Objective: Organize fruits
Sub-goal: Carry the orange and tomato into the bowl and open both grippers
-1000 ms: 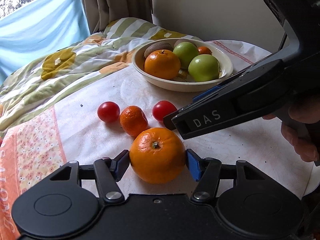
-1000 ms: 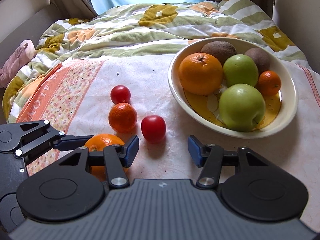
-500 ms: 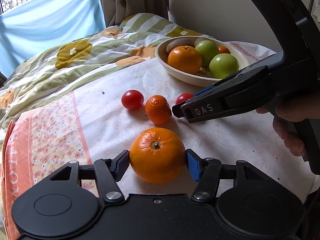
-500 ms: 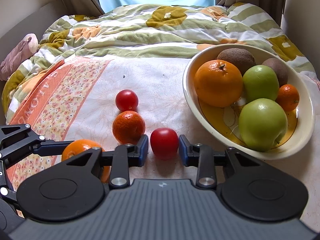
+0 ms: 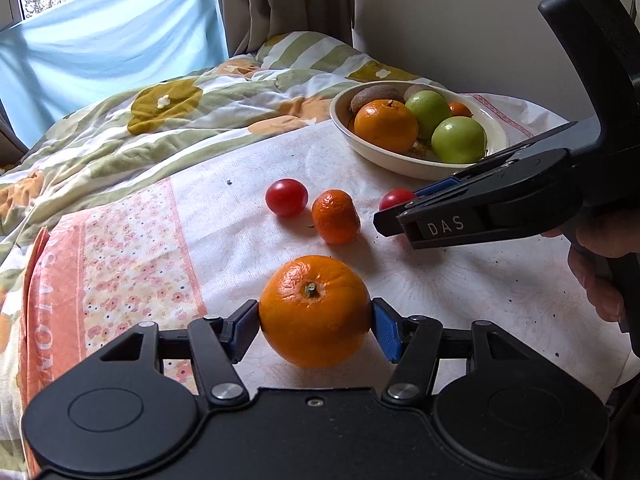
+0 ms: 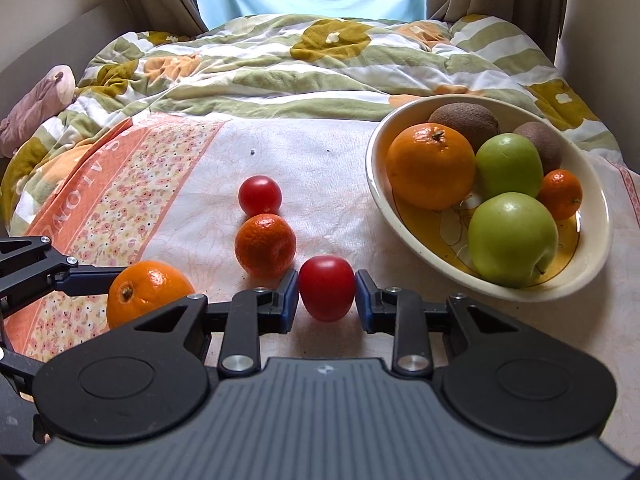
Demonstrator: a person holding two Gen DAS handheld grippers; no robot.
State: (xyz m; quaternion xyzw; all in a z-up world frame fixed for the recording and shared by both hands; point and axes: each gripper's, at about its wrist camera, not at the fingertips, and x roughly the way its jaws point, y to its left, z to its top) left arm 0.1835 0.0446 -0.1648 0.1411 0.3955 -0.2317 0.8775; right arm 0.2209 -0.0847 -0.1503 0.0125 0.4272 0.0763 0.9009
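Observation:
My left gripper is shut on a large orange, which also shows in the right wrist view. My right gripper is shut on a red tomato; in the left wrist view that tomato is half hidden behind the right gripper. A small mandarin and a second red tomato lie on the cloth just beyond. The cream bowl at the right holds an orange, two green apples, two kiwis and a mandarin.
The fruits lie on a white and orange floral cloth over a flat surface. A rumpled green and yellow quilt lies behind, with curtains and a window beyond. A pink soft toy is at the far left.
My right gripper moved forward and closed on the near tomato. My left gripper, holding the large orange, has pulled back from the bowl.

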